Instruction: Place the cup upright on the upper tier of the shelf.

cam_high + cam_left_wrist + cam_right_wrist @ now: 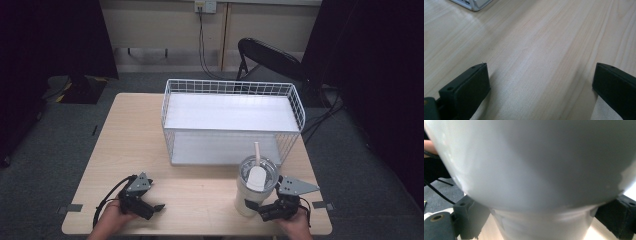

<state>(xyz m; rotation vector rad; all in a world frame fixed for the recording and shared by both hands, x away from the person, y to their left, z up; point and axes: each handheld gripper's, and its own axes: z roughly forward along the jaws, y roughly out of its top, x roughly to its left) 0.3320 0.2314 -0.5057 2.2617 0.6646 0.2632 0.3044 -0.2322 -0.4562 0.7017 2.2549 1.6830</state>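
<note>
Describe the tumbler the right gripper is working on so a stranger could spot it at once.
Start at the white wire basket at the back of the wooden table. In front of its right corner, near the table's front edge, the tumbler stands upright with the right gripper closed around its lower body. It is the only cup there: white, with a clear lid and a pale straw.

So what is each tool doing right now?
Left tool: open, holding nothing, over the table.
Right tool: closed on the white tumbler.
</note>
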